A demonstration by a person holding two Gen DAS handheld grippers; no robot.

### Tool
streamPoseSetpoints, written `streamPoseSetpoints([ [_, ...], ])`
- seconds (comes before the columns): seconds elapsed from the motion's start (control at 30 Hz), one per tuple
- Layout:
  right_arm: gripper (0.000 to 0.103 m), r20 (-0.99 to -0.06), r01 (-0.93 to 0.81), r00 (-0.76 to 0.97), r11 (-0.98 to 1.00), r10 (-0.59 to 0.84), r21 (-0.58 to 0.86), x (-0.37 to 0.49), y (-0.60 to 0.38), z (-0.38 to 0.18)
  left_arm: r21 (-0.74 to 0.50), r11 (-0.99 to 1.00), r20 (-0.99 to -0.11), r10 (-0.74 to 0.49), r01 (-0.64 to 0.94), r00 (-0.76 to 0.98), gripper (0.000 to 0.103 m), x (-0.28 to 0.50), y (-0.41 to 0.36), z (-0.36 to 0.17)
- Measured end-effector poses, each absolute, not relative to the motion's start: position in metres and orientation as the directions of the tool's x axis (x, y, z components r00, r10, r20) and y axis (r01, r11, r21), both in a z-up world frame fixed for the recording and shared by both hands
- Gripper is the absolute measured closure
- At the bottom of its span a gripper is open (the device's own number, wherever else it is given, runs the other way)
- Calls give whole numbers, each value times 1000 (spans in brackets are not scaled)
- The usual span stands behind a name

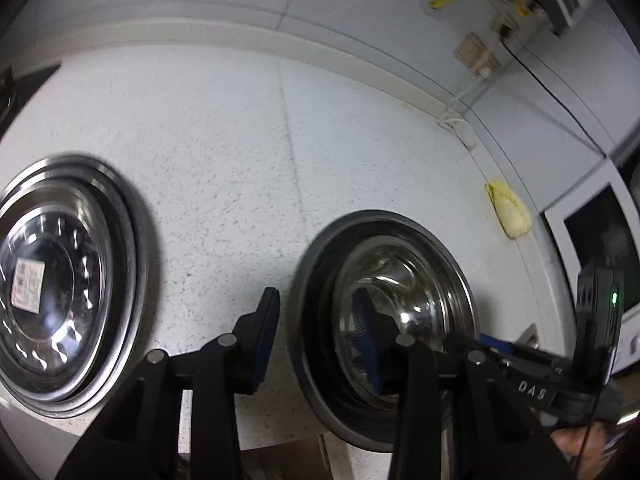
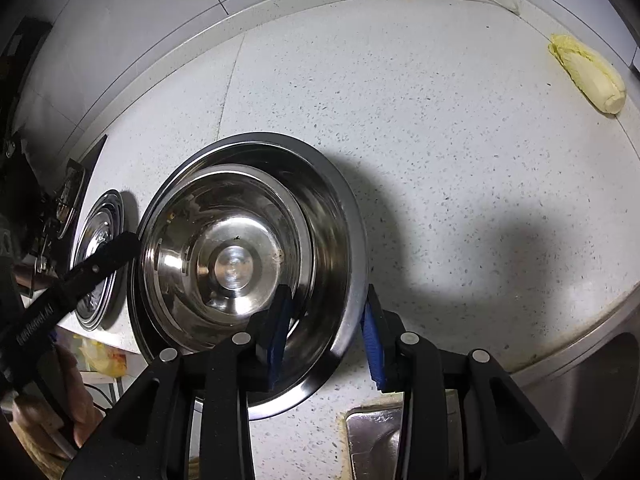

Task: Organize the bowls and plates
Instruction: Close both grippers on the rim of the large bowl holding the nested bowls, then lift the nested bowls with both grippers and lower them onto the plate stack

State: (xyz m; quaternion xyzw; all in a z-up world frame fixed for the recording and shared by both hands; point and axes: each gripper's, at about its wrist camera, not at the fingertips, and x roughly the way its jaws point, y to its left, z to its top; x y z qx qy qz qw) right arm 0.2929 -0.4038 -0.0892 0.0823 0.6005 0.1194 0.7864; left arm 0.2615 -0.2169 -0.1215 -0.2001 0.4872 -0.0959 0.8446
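Observation:
A large steel bowl sits on the white speckled counter with a smaller steel bowl nested inside it, off-centre to the left. My right gripper is open and straddles the large bowl's near right rim, one finger inside, one outside. My left gripper is open and straddles the left rim of the same bowl stack. A stack of steel plates lies to the left; it also shows in the right wrist view.
A yellow napa cabbage lies at the back right of the counter, also seen in the left wrist view. A steel sink is at the near right. A stove is at far left. Wall sockets and cables hang behind.

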Motion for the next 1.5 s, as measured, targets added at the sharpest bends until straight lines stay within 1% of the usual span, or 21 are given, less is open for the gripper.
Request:
streamPoseSetpoints([
  [0.13, 71, -923, -91, 250, 956, 293, 279, 293, -404, -89, -500, 861, -786, -404, -97, 469, 66, 268, -202, -135],
  [0.23, 71, -920, -87, 250, 954, 301, 289, 294, -406, -90, -523, 846, -783, -426, -108, 454, 66, 270, -199, -138],
  [0.37, 71, -917, -82, 247, 950, 312, 302, 294, -408, -91, -585, 799, -768, -490, -139, 413, 66, 273, -195, -148],
  [0.43, 71, -916, -83, 247, 949, 316, 305, 295, -408, -91, -594, 793, -762, -499, -137, 414, 66, 273, -195, -150],
  [0.5, 71, -915, -83, 246, 947, 320, 309, 295, -409, -92, -603, 789, -756, -515, -123, 404, 68, 274, -198, -153],
  [0.53, 71, -915, -84, 247, 947, 320, 309, 295, -409, -92, -615, 780, -749, -533, -115, 392, 78, 274, -201, -156],
  [0.57, 71, -914, -84, 249, 947, 321, 309, 295, -408, -91, -618, 779, -750, -543, -108, 379, 78, 274, -204, -158],
  [0.93, 74, -908, -107, 283, 951, 310, 291, 298, -408, -81, -624, 775, -742, -545, -103, 391, 80, 272, -203, -160],
  [1.17, 74, -902, -106, 307, 953, 303, 284, 296, -402, -71, -625, 777, -724, -540, -76, 429, 80, 270, -197, -143],
  [1.33, 74, -891, -136, 331, 950, 312, 282, 301, -387, -51, -630, 773, -702, -524, -77, 482, 80, 265, -171, -121],
  [1.5, 74, -870, -207, 345, 932, 353, 296, 307, -342, -31, -619, 776, -697, -475, -117, 538, 80, 249, -125, -104],
])
